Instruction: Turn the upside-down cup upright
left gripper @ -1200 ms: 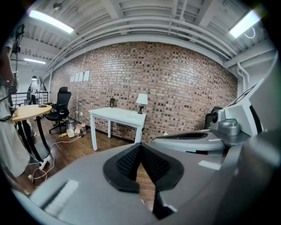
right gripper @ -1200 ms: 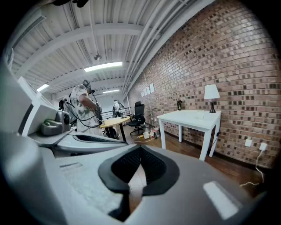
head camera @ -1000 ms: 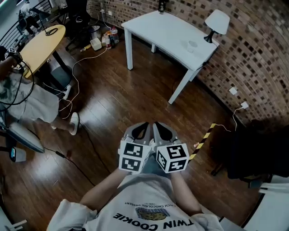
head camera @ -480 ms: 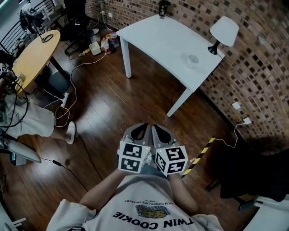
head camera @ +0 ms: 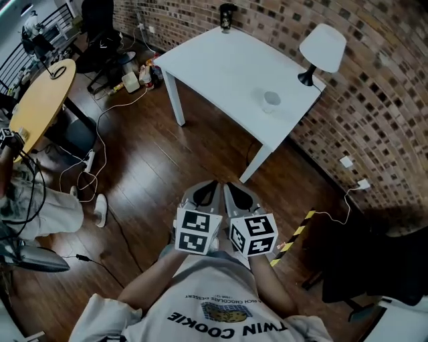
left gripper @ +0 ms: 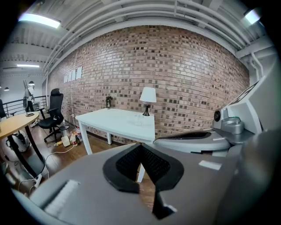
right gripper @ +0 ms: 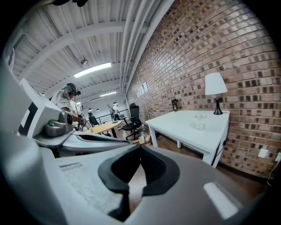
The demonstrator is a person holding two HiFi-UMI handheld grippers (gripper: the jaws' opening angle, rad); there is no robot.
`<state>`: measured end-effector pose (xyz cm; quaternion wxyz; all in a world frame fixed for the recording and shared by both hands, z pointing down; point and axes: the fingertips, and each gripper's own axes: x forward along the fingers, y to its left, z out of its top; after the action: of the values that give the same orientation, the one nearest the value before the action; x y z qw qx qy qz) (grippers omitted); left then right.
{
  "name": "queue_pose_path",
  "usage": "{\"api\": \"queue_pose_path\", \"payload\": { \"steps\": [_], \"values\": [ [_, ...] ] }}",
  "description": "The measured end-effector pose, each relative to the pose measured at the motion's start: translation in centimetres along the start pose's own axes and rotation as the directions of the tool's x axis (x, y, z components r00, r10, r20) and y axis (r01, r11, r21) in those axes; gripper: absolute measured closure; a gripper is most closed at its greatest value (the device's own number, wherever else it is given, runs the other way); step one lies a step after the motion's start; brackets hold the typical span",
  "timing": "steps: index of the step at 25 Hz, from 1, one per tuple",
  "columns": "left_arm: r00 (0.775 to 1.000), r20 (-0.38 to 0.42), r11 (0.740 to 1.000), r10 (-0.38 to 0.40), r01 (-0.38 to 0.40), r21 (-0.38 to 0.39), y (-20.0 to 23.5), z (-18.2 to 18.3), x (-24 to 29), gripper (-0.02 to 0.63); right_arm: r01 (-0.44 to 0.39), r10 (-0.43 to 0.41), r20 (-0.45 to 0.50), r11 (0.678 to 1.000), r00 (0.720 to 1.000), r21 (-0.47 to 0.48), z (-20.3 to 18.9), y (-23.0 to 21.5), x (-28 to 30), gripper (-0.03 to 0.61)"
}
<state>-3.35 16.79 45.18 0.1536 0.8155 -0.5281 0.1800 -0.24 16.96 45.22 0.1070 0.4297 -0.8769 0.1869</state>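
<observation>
A clear cup point(head camera: 271, 100) stands on the white table point(head camera: 221, 63) near the lamp, small and far ahead of me; I cannot tell from here which way up it is. It also shows faintly in the left gripper view as the cup point(left gripper: 138, 119) and in the right gripper view as the cup point(right gripper: 200, 121). My left gripper point(head camera: 204, 194) and right gripper point(head camera: 239, 196) are held side by side close to my chest, over the wooden floor, well short of the table. Both are shut with nothing between the pads: left gripper point(left gripper: 141, 147), right gripper point(right gripper: 140, 149).
A white lamp point(head camera: 319, 48) and a dark small object point(head camera: 225, 16) stand on the table by the brick wall. A round wooden table point(head camera: 40, 103), an office chair point(head camera: 100, 27), floor cables point(head camera: 100, 133) and a person point(head camera: 27, 200) are at the left. Striped tape point(head camera: 289, 237) and a black chair point(head camera: 381, 267) are at the right.
The white table and cup have drawn closer and shifted left in the head view as I walk towards them. Both grippers stay shut in the same place before my chest.
</observation>
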Motion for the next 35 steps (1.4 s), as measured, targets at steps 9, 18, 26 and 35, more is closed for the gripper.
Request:
{"api": "queue_pose_path", "payload": {
  "steps": [9, 18, 26, 35],
  "values": [
    [0.999, 0.006, 0.998, -0.049, 0.049, 0.027, 0.9, 2.5, 6.1, 0.611, 0.039, -0.039, 0.014, 0.999, 0.999, 0.003, 2.1, -5.0, 4.0, 0.575],
    [0.991, -0.007, 0.991, -0.133, 0.133, 0.026, 6.0, 7.1, 15.4, 0.611, 0.134, -0.134, -0.018, 0.991, 0.991, 0.003, 5.9, -10.9, 11.9, 0.575],
    [0.968, -0.028, 0.966, -0.25, 0.251, 0.06, 9.4, 12.1, 23.5, 0.611, 0.256, -0.257, -0.05, 0.966, 0.965, -0.016, 9.9, -17.0, 18.0, 0.571],
    [0.928, -0.053, 0.926, -0.369, 0.372, 0.064, 9.7, 14.2, 29.6, 0.611, 0.383, -0.406, -0.157, 0.91, 0.9, -0.158, 11.3, -25.1, 20.4, 0.501]
  ]
}}
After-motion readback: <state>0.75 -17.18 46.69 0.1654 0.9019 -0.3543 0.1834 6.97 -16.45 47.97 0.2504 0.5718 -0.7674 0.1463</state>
